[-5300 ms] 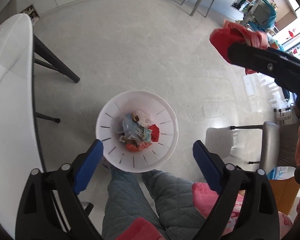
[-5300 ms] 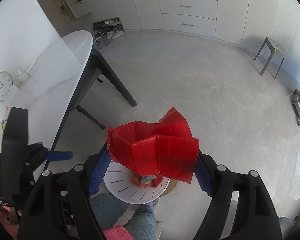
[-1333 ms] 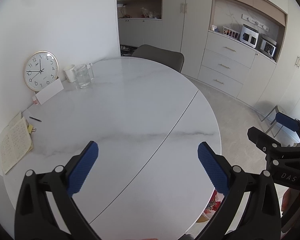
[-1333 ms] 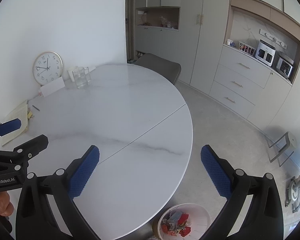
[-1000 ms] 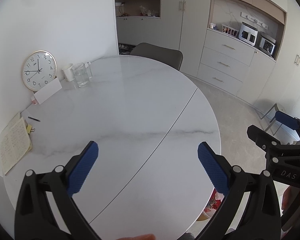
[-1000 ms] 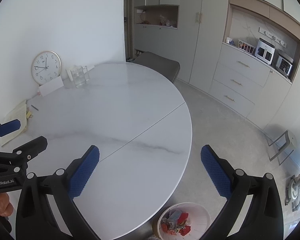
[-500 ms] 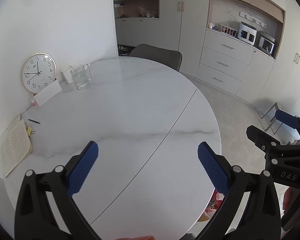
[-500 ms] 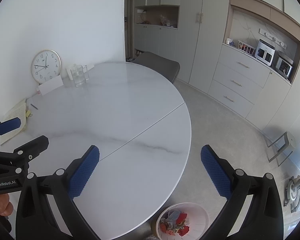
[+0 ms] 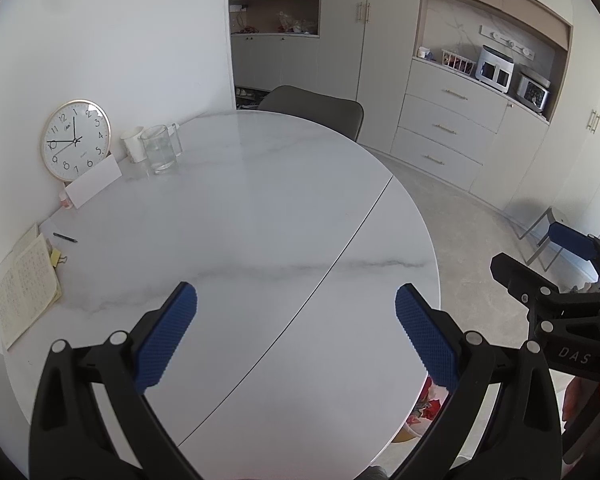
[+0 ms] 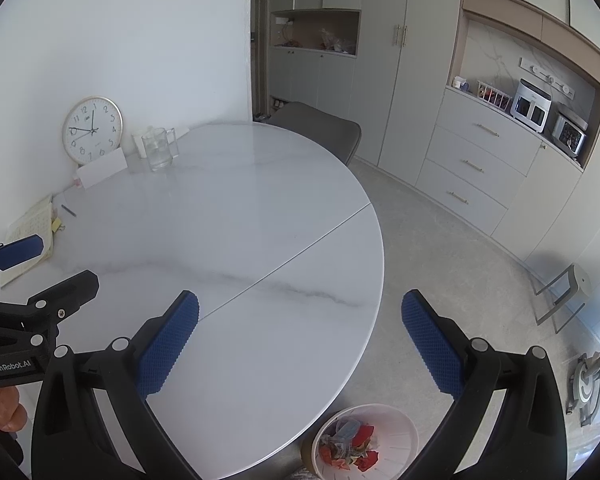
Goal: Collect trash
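A white slotted waste bin (image 10: 388, 420) stands on the floor by the table's near right edge, with red and pale wrappers (image 10: 350, 446) inside. A sliver of that bin (image 9: 424, 404) shows past the table edge in the left wrist view. My left gripper (image 9: 296, 328) hovers open over the round white marble table (image 9: 260, 216) with nothing between its blue pads. My right gripper (image 10: 300, 332) is open too and holds nothing, above the table's right half. Each gripper appears at the edge of the other's view.
By the wall at the table's far left stand a clock (image 9: 75, 140), a white card (image 9: 94, 186), a glass pitcher (image 9: 159, 153) and a cup. A notebook (image 9: 26, 290) and pen (image 9: 65, 237) lie at the left edge. A grey chair (image 9: 312, 106) is tucked in behind; a stool (image 10: 560, 296) stands right.
Five seconds ago the right gripper held a red wrapper above the bin; now it is open and bare. Both grippers have risen over the table and barely shifted in the last second.
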Motion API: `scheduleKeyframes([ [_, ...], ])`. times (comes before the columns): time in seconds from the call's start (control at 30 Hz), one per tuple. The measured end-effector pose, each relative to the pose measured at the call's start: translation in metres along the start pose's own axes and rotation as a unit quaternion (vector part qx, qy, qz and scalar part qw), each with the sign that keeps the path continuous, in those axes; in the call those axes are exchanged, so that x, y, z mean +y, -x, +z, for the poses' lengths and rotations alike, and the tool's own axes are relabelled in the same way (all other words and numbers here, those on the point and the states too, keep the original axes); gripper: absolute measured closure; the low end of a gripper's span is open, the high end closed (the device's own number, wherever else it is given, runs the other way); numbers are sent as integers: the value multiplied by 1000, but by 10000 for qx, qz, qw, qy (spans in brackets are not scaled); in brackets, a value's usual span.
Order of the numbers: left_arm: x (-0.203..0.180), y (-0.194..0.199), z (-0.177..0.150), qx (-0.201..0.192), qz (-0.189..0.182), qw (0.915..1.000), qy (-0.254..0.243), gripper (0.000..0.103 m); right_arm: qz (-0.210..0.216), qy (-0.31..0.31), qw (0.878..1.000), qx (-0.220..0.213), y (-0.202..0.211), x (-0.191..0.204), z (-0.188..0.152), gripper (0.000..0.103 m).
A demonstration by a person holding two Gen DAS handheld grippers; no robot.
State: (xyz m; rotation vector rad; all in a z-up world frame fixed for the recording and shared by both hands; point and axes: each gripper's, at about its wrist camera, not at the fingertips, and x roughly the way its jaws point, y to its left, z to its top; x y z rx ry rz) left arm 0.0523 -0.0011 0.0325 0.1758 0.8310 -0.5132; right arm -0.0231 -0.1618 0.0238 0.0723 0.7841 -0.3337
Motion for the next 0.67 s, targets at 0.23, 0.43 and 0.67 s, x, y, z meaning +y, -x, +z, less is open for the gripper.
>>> scheduleKeyframes([
  [0.23, 5, 3, -3, -183, 16, 9997, 143, 8, -8, -9, 10000, 16, -2, -1, 0, 2],
  [0.43, 5, 2, -2, -88, -55, 9999, 118, 8, -6, 6, 10000, 38, -3, 0, -1, 2],
  [0.67, 5, -1, -2, -15, -63, 9999, 82, 8, -9, 7, 10000, 40, -4, 2, -1, 2],
])
